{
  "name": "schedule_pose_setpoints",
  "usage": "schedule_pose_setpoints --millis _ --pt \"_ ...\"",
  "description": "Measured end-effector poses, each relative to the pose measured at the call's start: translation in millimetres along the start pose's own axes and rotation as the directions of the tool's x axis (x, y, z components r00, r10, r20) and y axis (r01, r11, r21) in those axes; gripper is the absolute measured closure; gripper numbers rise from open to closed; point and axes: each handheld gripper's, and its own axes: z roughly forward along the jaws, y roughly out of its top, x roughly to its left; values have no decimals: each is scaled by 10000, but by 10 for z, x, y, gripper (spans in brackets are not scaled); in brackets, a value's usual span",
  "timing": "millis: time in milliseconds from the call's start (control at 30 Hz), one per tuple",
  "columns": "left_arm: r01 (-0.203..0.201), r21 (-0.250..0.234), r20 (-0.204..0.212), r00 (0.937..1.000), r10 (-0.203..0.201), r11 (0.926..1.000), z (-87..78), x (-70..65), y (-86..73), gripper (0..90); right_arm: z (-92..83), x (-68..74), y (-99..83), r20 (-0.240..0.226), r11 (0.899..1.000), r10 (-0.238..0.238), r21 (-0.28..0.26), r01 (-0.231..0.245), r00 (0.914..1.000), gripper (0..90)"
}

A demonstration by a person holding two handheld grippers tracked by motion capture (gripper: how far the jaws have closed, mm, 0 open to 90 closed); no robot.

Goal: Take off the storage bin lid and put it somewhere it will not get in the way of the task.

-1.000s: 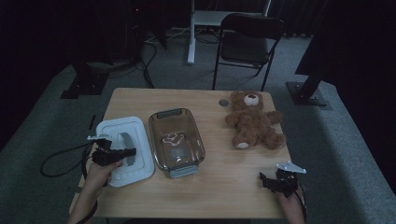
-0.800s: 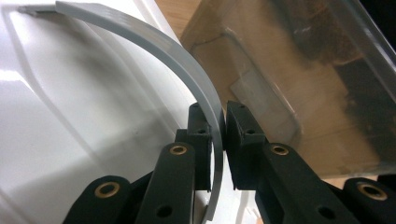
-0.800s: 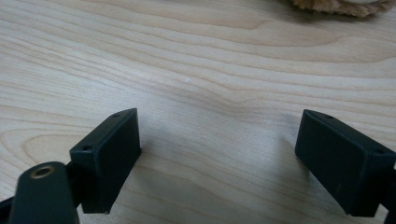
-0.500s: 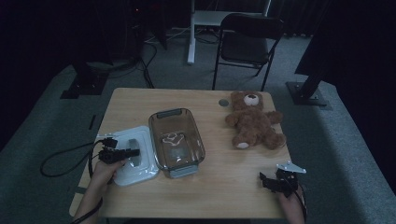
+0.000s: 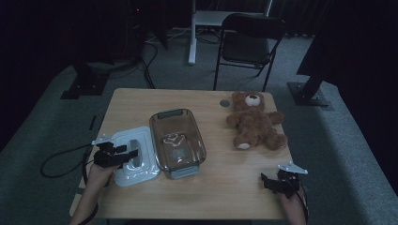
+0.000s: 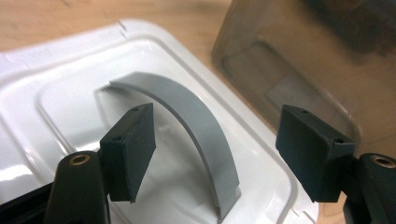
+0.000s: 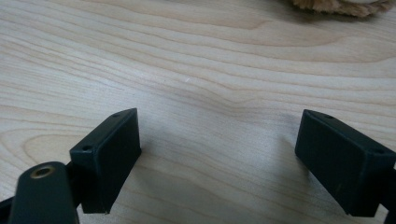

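A white lid (image 5: pixel 123 174) lies flat on the table's left side, its grey arched handle (image 6: pixel 196 126) facing up. My left gripper (image 5: pixel 131 153) hovers over that handle (image 5: pixel 134 158). Its jaws have just been opening, and in the left gripper view the left gripper (image 6: pixel 215 149) straddles the handle with both pads clear of it. The lid (image 6: pixel 56 107) sits right beside a clear rectangular container (image 5: pixel 156 136), whose wall (image 6: pixel 299 51) shows at the upper right. Near the table's front right corner my right gripper (image 5: pixel 265 182) is open over bare wood (image 7: pixel 219 158).
A brown teddy bear (image 5: pixel 256 122) lies on its back at the table's far right, its foot (image 7: pixel 341 4) just in the right gripper view. A small round grey cap (image 5: pixel 225 102) sits by its head. A folding chair (image 5: pixel 248 37) stands beyond the table.
The left gripper, shut on the lid's handle a second ago, has opened. The lid tilted half a second ago and now lies flat. The right gripper has not moved.
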Motion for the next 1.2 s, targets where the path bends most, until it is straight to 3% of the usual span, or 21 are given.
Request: schedule_pose_setpoints --millis 33,100,167,200,267,367,500,700,867,900,967,1067,1200 --pt "1 -118 -105 9999 -2 9999 -19 0 -10 242 0 1 0 -3 10000 12 0 -12 10000 132" --pt "-261 63 -862 9959 266 9996 -66 -17 -29 104 0 0 0 0 10000 5 0 -5 10000 132" --pt "-300 59 -949 9950 304 9995 -82 -18 -34 98 0 0 0 0 10000 6 1 -6 10000 132" --pt "-260 168 -901 9956 274 9995 -124 -12 -44 6 0 0 0 0 10000 5 0 -5 10000 132" --pt "-256 175 -907 9955 271 9995 -160 -18 -57 6 0 0 0 -2 10000 3 0 -3 10000 132" --pt "-405 228 -1319 9903 431 9989 -230 -45 -93 6 0 1 0 -4 10000 17 0 -17 10000 133" --pt "-547 64 -1564 9862 550 9985 -323 -65 -170 6 0 0 0 0 10000 -10 2 10 10000 132" --pt "-1117 430 -1915 9744 1179 9928 -430 -103 -365 7 0 -1 0 -11 10000 -9 -1 9 10000 131" --pt "-1125 334 -2024 9723 1169 9931 -502 -98 -507 7 1 -5 1 -57 10000 -70 11 70 10000 127" --pt "-1086 231 -2345 9658 1110 9938 -532 -94 -570 7 2 -5 1 -59 10000 -69 9 69 10000 127" --pt "-977 -30 -2581 9616 936 9952 -564 -87 -624 7 1 -4 1 -59 10000 -68 9 68 10000 127" --pt "-1058 -122 -3025 9482 972 9943 -583 -89 -688 7 1 -4 1 -58 10000 -72 11 72 10000 127" --pt "-907 -99 -3363 9382 821 9958 -587 -73 -763 7 1 -2 1 -72 9999 -100 3 100 9999 128"
